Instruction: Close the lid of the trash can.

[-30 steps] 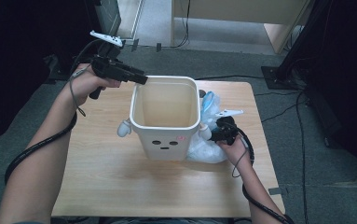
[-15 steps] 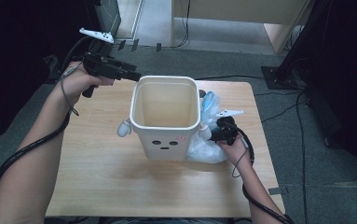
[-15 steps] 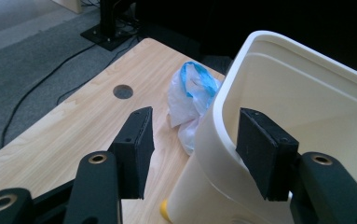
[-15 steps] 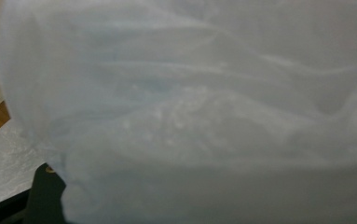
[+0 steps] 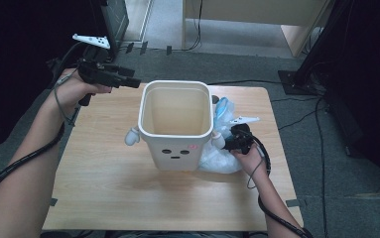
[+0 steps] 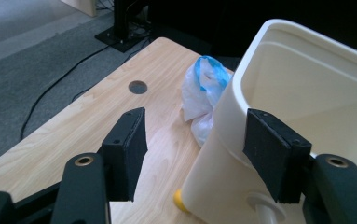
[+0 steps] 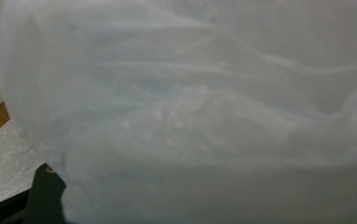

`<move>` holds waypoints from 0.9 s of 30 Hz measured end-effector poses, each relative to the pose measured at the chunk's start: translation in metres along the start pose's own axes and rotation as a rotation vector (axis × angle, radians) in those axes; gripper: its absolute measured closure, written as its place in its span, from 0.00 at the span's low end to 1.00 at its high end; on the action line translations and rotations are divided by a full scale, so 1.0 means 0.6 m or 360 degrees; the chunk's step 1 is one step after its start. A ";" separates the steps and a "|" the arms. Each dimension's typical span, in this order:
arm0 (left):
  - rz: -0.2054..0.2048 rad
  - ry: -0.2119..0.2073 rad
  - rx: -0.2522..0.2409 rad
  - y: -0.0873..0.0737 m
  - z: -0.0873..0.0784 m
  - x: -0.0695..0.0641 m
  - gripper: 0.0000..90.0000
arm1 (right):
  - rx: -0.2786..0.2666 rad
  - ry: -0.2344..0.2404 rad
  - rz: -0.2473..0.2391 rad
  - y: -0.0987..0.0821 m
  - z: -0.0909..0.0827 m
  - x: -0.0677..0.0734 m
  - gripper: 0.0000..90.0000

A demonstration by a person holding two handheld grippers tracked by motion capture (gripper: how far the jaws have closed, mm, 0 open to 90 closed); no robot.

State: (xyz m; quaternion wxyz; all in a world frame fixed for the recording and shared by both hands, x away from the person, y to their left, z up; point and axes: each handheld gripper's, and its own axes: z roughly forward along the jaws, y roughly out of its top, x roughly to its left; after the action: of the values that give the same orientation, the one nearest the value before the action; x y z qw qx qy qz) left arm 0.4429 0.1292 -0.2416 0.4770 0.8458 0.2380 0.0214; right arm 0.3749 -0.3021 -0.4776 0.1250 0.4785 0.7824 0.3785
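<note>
Bag [image 5: 222, 153] sits at bin's [image 5: 176, 126] 3 o'clock, touching it. Right gripper [image 5: 233, 144] is buried in the film; I can't tell whether it's gripping. Left gripper [image 5: 128, 82] jaws have just been opening, nothing between them, at bin's 10 o'clock. I reckon the bag's light, soft, slippery; best pinch a bunched fold near the blue top [image 6: 209, 74].

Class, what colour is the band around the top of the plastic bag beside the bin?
Blue; the plastic bag shows it best in the left gripper view.
</note>
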 end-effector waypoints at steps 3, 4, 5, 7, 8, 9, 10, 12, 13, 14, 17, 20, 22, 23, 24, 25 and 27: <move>0.0003 0.0006 0.0006 -0.007 0.001 0.000 0.42 | -0.0001 0.0001 0.0000 0.000 0.000 0.000 0.31; 0.0007 0.0009 0.0011 -0.008 0.002 0.001 0.42 | 0.0000 0.0001 -0.0002 0.000 0.000 0.000 0.31; 0.0004 0.0013 0.0013 -0.010 0.002 0.001 0.42 | -0.0001 0.0000 -0.0002 -0.001 0.000 0.000 0.31; 0.0003 0.0020 0.0011 -0.014 0.002 0.001 0.42 | -0.0002 -0.0001 -0.0003 -0.001 0.000 0.000 0.31; 0.0001 0.0020 0.0007 -0.016 0.002 0.001 0.42 | -0.0002 -0.0001 -0.0003 -0.001 0.000 0.000 0.31; 0.0000 0.0019 0.0005 -0.018 0.002 0.001 0.41 | -0.0003 -0.0001 -0.0003 -0.001 0.000 0.000 0.31; 0.0002 0.0022 0.0001 -0.020 0.002 0.001 0.41 | -0.0002 0.0000 0.0000 -0.001 0.000 0.000 0.31; 0.0004 0.0020 -0.0005 -0.024 0.002 0.000 0.41 | -0.0004 0.0001 -0.0002 -0.001 0.000 0.000 0.31; 0.0004 0.0021 -0.0007 -0.026 0.002 0.000 0.41 | -0.0004 0.0000 -0.0001 -0.001 0.000 0.000 0.31; 0.0001 0.0021 -0.0008 -0.028 0.003 0.000 0.41 | -0.0003 0.0002 0.0002 -0.001 0.000 0.000 0.31; -0.0001 0.0037 0.0003 -0.034 0.006 0.000 0.40 | -0.0003 0.0001 0.0002 -0.001 0.000 0.000 0.31; 0.0000 0.0039 -0.0008 -0.043 0.011 -0.002 0.40 | -0.0004 0.0001 0.0000 -0.001 0.000 0.000 0.31; 0.0011 0.0037 0.0002 -0.049 0.014 -0.004 0.39 | -0.0003 0.0001 0.0001 -0.001 0.000 0.000 0.31; 0.0015 0.0038 0.0006 -0.052 0.016 -0.004 0.39 | -0.0003 0.0002 0.0000 -0.001 0.001 -0.001 0.31; 0.0013 0.0041 0.0012 -0.054 0.017 -0.004 0.39 | -0.0002 0.0002 0.0001 -0.001 0.000 -0.001 0.31; 0.0009 0.0038 0.0011 -0.056 0.018 -0.003 0.39 | -0.0003 0.0002 -0.0002 -0.001 0.000 -0.001 0.31; 0.0004 0.0035 0.0004 -0.061 0.019 -0.003 0.39 | -0.0003 0.0001 -0.0002 -0.001 0.000 0.000 0.31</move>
State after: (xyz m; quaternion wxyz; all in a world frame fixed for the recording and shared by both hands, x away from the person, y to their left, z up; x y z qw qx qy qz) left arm 0.4302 0.1352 -0.2772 0.4733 0.8464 0.2422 0.0310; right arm 0.3746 -0.3024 -0.4784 0.1256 0.4777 0.7824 0.3793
